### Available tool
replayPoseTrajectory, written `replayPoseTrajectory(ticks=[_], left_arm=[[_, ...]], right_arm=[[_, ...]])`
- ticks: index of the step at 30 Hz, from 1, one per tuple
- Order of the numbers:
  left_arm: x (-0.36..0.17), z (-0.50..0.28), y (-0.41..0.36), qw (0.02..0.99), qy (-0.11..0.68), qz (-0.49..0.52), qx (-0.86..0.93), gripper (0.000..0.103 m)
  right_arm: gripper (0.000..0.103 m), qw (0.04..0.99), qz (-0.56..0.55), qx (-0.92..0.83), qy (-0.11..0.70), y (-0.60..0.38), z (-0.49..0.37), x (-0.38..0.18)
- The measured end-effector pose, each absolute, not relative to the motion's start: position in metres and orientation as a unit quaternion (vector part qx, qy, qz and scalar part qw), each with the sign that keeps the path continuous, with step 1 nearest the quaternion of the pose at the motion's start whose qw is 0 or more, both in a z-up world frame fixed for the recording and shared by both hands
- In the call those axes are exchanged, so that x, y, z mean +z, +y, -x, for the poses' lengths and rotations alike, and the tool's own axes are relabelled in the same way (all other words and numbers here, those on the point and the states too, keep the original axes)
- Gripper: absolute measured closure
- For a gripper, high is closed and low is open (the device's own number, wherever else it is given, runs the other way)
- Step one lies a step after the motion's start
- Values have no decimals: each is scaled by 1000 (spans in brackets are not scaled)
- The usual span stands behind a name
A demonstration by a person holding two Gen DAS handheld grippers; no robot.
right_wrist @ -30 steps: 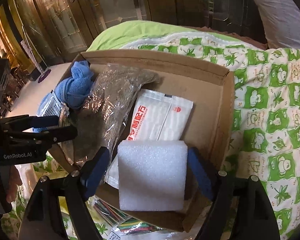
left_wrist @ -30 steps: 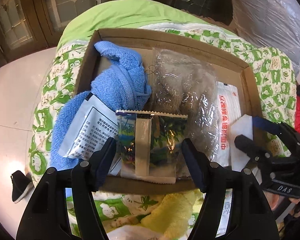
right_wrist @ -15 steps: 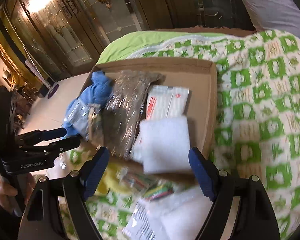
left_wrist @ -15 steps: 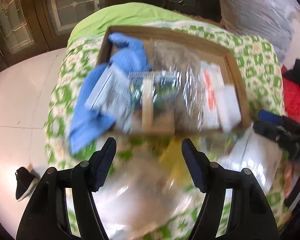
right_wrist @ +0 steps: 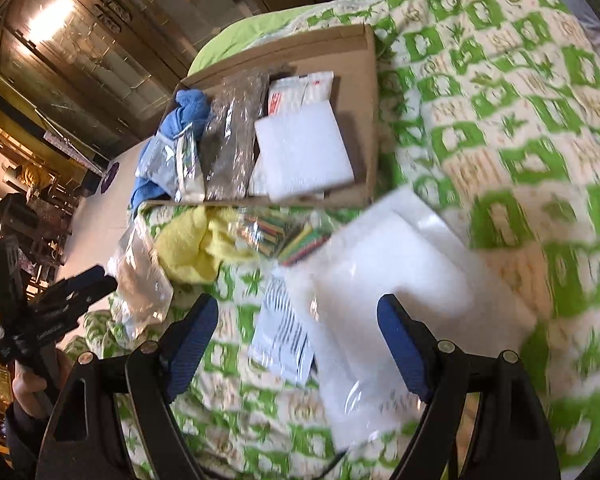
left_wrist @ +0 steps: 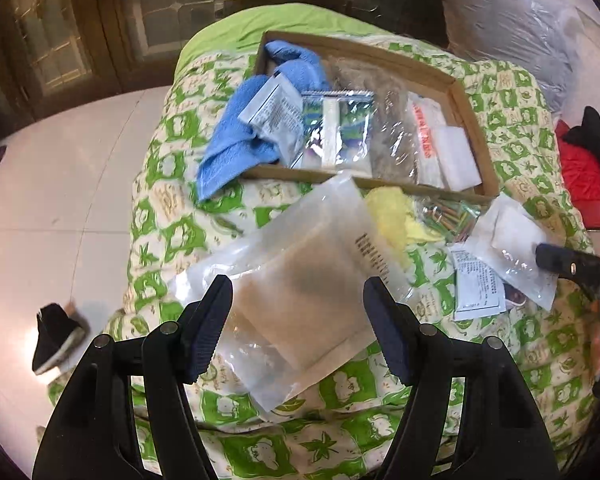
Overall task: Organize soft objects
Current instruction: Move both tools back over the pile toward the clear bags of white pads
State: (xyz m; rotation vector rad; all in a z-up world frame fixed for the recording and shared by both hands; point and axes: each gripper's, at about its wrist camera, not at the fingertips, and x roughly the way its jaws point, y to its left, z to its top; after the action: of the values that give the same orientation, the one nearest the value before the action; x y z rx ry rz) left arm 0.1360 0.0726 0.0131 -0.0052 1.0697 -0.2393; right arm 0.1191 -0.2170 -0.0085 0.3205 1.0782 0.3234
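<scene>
Green-and-white patterned bedding fills the left wrist view, with a shallow cardboard box farther along the bed, already packed with a blue towel, packets and a white foam block. Directly ahead of the left gripper lies a clear bag with something tan inside, flat on the bed, its long axis running slantwise from lower left toward the box. Both jaws stand apart with nothing clamped, one on each side of the bag's near end, so this hand looks the nearer one to it

Over in the right wrist view the same bedding slopes away and the box sits up and to the left. Just ahead of the right gripper lies a white plastic bag with padding, blurred, beside a small printed packet. These jaws gape wide and hold nothing. A yellow cloth lies between that bag and the box
</scene>
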Motion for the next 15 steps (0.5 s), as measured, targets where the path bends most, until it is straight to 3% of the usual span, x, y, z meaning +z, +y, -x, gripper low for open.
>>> replayPoseTrajectory(ticks=[8,15], left_arm=[[16,-166,73,849,513,-22,-123,34],[-15,-177,78,826,550,-9,-127,34]], right_arm=[[21,819,-137,155,536,-208,-108,-10],[21,820,-134,144,538,-212,-108,-5]])
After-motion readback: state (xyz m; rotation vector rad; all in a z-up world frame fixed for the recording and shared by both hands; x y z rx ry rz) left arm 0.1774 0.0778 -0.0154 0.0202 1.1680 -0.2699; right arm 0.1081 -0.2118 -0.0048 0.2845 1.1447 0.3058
